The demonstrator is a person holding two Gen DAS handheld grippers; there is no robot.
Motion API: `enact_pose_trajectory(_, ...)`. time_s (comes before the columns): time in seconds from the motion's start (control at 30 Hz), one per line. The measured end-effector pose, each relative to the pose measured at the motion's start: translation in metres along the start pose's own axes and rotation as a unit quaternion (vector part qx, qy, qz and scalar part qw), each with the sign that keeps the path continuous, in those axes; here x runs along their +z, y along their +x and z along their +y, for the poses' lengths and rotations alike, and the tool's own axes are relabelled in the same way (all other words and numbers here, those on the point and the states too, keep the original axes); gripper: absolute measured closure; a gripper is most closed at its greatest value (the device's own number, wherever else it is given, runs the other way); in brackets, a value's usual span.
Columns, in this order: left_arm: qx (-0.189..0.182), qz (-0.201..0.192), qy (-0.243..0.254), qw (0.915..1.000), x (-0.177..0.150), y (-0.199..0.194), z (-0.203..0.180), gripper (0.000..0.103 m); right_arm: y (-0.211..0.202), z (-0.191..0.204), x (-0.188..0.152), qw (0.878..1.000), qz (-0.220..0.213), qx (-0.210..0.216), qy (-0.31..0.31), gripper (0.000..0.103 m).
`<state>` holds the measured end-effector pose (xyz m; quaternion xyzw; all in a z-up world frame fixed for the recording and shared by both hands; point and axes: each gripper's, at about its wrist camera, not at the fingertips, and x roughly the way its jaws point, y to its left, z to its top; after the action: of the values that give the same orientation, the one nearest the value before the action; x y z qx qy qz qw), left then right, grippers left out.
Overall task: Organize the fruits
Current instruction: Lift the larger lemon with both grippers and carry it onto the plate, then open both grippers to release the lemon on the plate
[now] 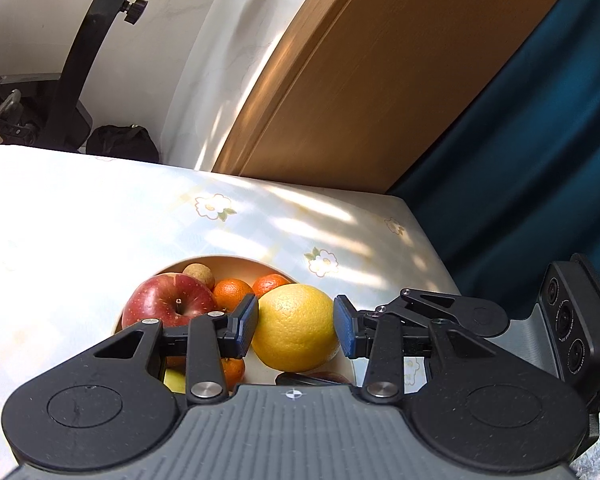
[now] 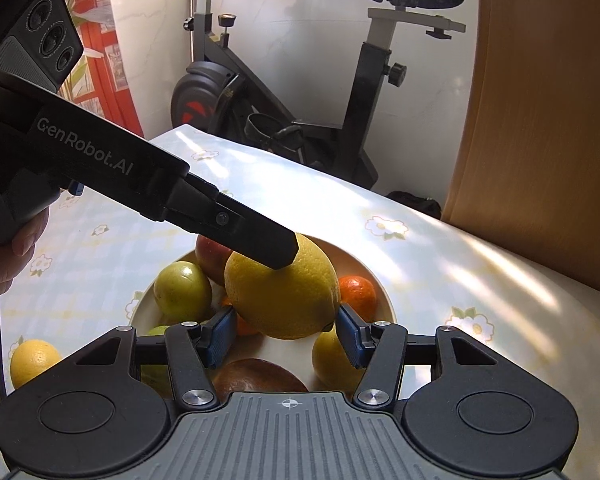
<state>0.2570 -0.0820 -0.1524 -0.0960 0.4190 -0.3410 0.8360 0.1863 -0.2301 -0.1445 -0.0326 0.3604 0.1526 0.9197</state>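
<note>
A large yellow citrus (image 1: pixel 296 328) hangs over the white bowl (image 1: pixel 236 260), and both grippers are around it. My left gripper (image 1: pixel 296 330) has its blue pads against the fruit's two sides. My right gripper (image 2: pixel 286 334) has its pads against the same citrus (image 2: pixel 280 292) from the other direction. The left gripper's finger (image 2: pixel 260 240) lies across the fruit's top in the right wrist view. The bowl (image 2: pixel 356 264) holds a red apple (image 1: pixel 168 300), tangerines (image 1: pixel 232 292), a green fruit (image 2: pixel 182 288), a small yellow citrus (image 2: pixel 332 360) and a brown fruit (image 2: pixel 256 376).
A yellow citrus (image 2: pixel 34 360) lies on the floral tablecloth (image 2: pixel 440 280) left of the bowl. A wooden chair back (image 2: pixel 540 120) stands at the table's far right. An exercise bike (image 2: pixel 300 100) stands beyond the table. A dark teal curtain (image 1: pixel 540 140) hangs to the right.
</note>
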Motion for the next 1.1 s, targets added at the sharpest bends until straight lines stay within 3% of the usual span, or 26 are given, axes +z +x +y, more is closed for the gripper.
enact_pose_trajectory(0.33,0.009,0.005,-0.004,0.9999,0.005,0.009,0.004,0.063,0.004,0.003,0.001,1.0,0.007,-0.02,0.001,0.054)
enact_pose_trajectory(0.6,0.006,-0.019,0.004,0.9998,0.006,-0.013,-0.001,0.063,-0.01,0.013,-0.005,0.999,-0.001,-0.05,0.007,0.053)
enact_pose_trajectory(1.1,0.037,-0.026,0.042,0.9981,-0.045,-0.083,0.023,0.063,-0.059,0.056,-0.029,0.998,-0.05,-0.039,0.02,0.053)
